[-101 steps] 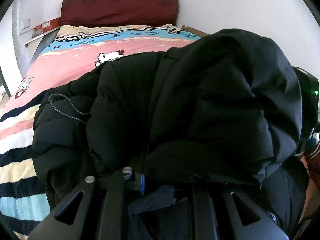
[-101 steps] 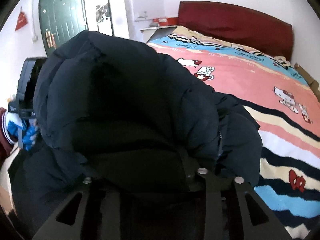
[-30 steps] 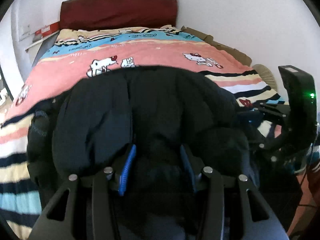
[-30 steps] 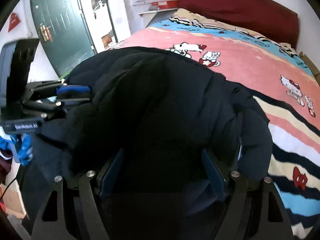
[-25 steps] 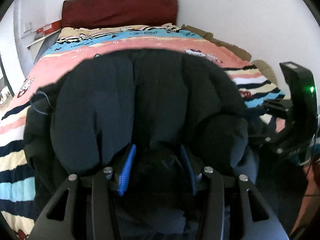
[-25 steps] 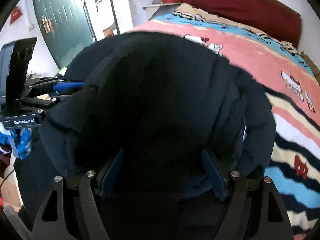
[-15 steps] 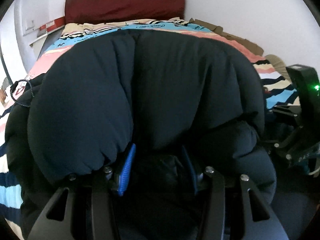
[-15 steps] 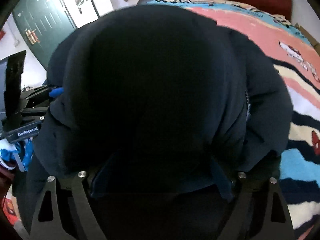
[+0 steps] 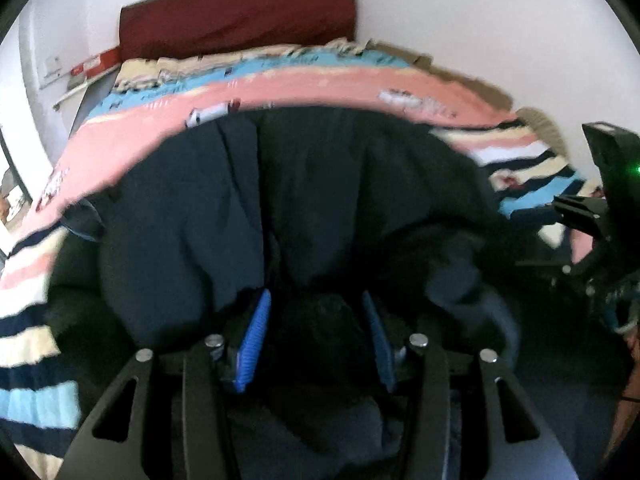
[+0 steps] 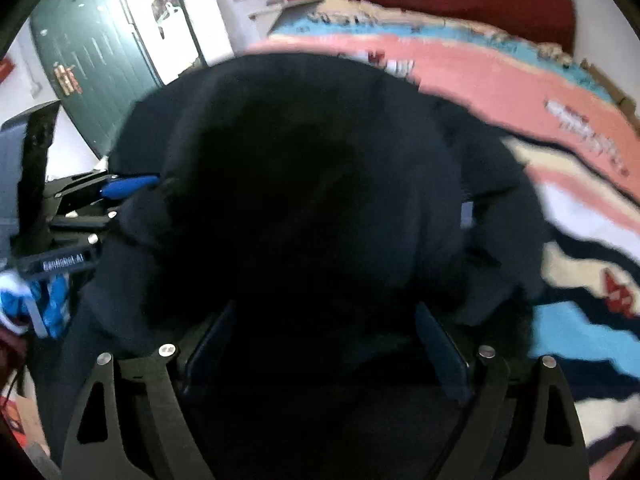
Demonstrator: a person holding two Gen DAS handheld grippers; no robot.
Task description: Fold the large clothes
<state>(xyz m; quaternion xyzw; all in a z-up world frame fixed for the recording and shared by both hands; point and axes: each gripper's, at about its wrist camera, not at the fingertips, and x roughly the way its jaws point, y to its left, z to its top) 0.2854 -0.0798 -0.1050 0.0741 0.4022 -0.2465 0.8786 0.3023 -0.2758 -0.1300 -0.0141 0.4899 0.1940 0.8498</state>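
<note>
A bulky black puffer jacket (image 9: 320,200) is bunched at the near end of the bed and fills the middle of both views (image 10: 320,200). My left gripper (image 9: 316,320) has its blue-padded fingers (image 9: 254,332) spread apart with jacket padding bulging between them. My right gripper (image 10: 324,336) also has its fingers (image 10: 440,344) wide apart with the jacket's bulk between and over them. The left gripper shows at the left of the right wrist view (image 10: 124,186); the right gripper shows at the right of the left wrist view (image 9: 592,216).
The bed (image 9: 280,84) has a pink, blue and striped cartoon cover, with a dark red headboard (image 9: 240,16) against the white wall. A green door (image 10: 92,68) stands left of the bed. Both views are motion-blurred.
Both grippers, earlier clamped on the jacket, now stand open. The raised bulk of the jacket has dropped lower over the last half second, showing more bed cover behind it.
</note>
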